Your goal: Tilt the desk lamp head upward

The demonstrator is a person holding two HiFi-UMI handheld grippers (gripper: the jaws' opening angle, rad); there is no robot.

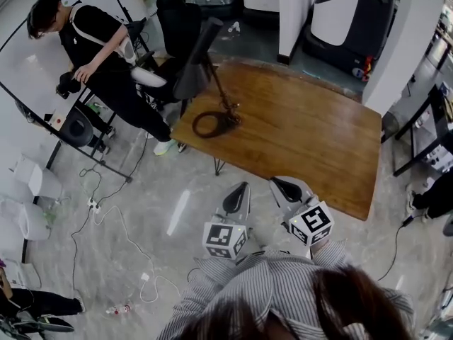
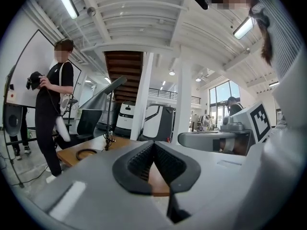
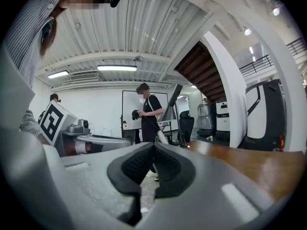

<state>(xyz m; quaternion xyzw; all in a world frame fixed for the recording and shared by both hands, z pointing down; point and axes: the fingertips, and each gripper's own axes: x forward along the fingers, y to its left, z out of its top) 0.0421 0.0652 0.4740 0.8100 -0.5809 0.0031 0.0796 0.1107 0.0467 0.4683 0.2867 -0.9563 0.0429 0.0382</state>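
- Wooden bench [image 1: 311, 129] stands on a grey marbled floor [image 1: 177, 190], and the black desk lamp [image 1: 196, 61] is near the bench's far left corner.
- Ring-shaped lamp base [image 1: 209, 124] lies flat on the wood close to the left edge, with a thin stem rising from it.
- Lamp head slants downward from the top of the stem, and its wide end hangs out past the bench's left edge.
- From the left gripper view the desk lamp [image 2: 103, 92] shows the same downward slope, its base [image 2: 86, 153] resting on the bench corner.
- Left tool [image 1: 244, 186] is over the floor just off the bench's near edge. It is clenched on nothing, its ribbed pads [image 2: 141, 161] meeting at the tips.
- Right tool [image 1: 276, 183] is beside it at the near edge, also clenched and empty, with its pads [image 3: 135, 166] pressed together.
- Both tools point toward the lamp and are well apart from it. The person holding them wears striped sleeves [image 1: 269, 282].
- A bystander in black [image 1: 106, 55] stands off the bench's left end beside a dark office chair [image 1: 177, 20], and white cables [image 1: 113, 222] trail across the floor.
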